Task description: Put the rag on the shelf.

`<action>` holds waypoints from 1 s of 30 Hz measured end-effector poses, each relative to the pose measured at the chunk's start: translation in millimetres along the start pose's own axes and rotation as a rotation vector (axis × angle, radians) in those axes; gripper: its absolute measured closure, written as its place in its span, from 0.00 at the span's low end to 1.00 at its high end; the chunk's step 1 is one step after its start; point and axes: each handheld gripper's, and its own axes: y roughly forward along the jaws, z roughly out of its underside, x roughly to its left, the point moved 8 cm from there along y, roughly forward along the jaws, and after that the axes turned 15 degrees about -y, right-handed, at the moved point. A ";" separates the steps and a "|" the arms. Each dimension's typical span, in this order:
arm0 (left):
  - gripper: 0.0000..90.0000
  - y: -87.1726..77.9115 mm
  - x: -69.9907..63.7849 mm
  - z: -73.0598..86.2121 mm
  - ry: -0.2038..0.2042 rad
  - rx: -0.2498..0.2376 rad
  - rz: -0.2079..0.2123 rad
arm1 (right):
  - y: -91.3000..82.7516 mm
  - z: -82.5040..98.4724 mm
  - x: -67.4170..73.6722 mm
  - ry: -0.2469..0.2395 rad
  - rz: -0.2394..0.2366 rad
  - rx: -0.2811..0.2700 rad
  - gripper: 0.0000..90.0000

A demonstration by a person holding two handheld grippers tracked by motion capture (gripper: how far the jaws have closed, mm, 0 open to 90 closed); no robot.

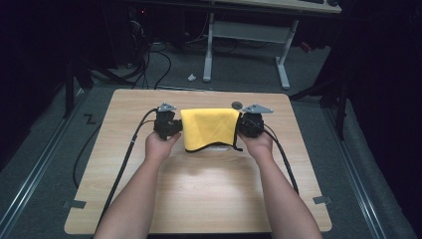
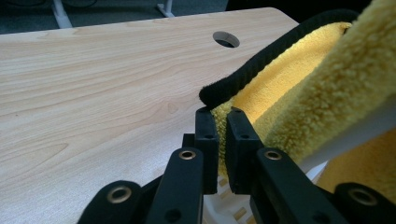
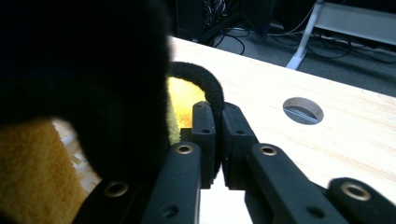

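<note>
Nearest the person, the left hand (image 1: pixel 158 144) and right hand (image 1: pixel 259 144) rest low on the wooden table (image 1: pixel 199 199). Just beyond them, the left gripper (image 1: pixel 175 125) pinches the left edge of the yellow cloth (image 1: pixel 209 129), its jaws nearly together on the black-trimmed hem, and the right gripper (image 1: pixel 241 127) pinches the opposite hem likewise. The cloth hangs stretched between both grippers, above the tabletop. Farther off lies a round hole (image 1: pixel 237 104) in the table.

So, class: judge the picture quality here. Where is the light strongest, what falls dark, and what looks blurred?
High view: a bright patch on the table, surroundings nearly black. Right gripper view: a dark, blurred fold of the yellow cloth close up. Left gripper view: evenly lit, nearest pile soft.
</note>
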 end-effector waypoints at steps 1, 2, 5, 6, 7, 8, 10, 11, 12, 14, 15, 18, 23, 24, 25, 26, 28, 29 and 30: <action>0.89 -0.4 0.8 -0.4 -0.013 0.002 0.000 | -0.4 0.4 -1.1 0.012 0.004 0.003 0.87; 0.87 -1.0 1.7 -0.7 -0.026 0.007 0.001 | -0.8 1.1 -3.2 0.014 0.004 0.004 0.83; 0.83 -4.2 2.6 -3.5 -0.019 -0.008 -0.020 | -2.5 3.0 -7.7 0.035 0.002 0.008 0.76; 0.80 -5.4 3.5 -4.2 -0.016 -0.011 -0.026 | -3.2 3.2 -8.9 0.034 0.009 0.009 0.75; 0.79 -6.3 4.2 -4.7 -0.017 -0.011 -0.029 | -3.7 3.0 -9.7 0.032 0.013 0.009 0.73; 0.78 -7.5 5.2 -4.8 -0.013 -0.011 -0.036 | -4.3 2.8 -10.3 0.030 0.016 0.011 0.72; 0.77 -9.1 7.1 -4.7 -0.009 -0.007 -0.047 | -5.8 1.8 -12.4 0.018 0.038 0.013 0.70; 0.77 -9.7 8.3 -3.8 -0.005 -0.001 -0.053 | -6.5 1.3 -12.6 0.019 0.039 0.012 0.69; 0.77 -9.9 9.0 -3.1 -0.003 0.003 -0.057 | -7.3 0.9 -12.8 0.013 0.039 0.012 0.69; 0.76 -10.5 9.8 -2.3 -0.004 0.003 -0.061 | -8.6 0.5 -13.9 0.001 0.051 0.016 0.68; 0.76 -11.4 10.4 -2.2 -0.005 -0.004 -0.062 | -9.6 0.3 -14.8 0.001 0.057 0.015 0.68; 0.76 -12.5 12.7 -1.2 -0.020 -0.007 -0.060 | -12.8 0.6 -19.1 0.011 0.074 0.008 0.67; 0.75 -14.7 15.4 -0.1 -0.026 -0.013 -0.064 | -15.8 5.4 -24.1 0.017 0.082 0.006 0.67; 0.75 -15.2 16.0 0.0 -0.025 -0.013 -0.066 | -16.4 6.5 -24.6 0.020 0.084 0.008 0.66; 0.75 -15.8 16.5 0.0 -0.024 -0.013 -0.068 | -16.9 7.2 -25.3 0.020 0.086 0.005 0.66; 0.74 -16.5 16.8 -0.2 -0.024 -0.016 -0.070 | -17.4 8.1 -26.0 0.024 0.087 0.008 0.66; 0.73 -18.4 17.7 -0.8 -0.023 -0.020 -0.071 | -17.9 9.2 -27.0 0.023 0.085 0.007 0.65; 0.72 -19.5 17.9 -1.1 -0.024 -0.023 -0.073 | -18.3 9.6 -26.8 0.025 0.084 0.010 0.64; 0.72 -20.9 18.0 -1.5 -0.022 -0.027 -0.072 | -18.8 9.7 -26.6 0.025 0.083 0.012 0.64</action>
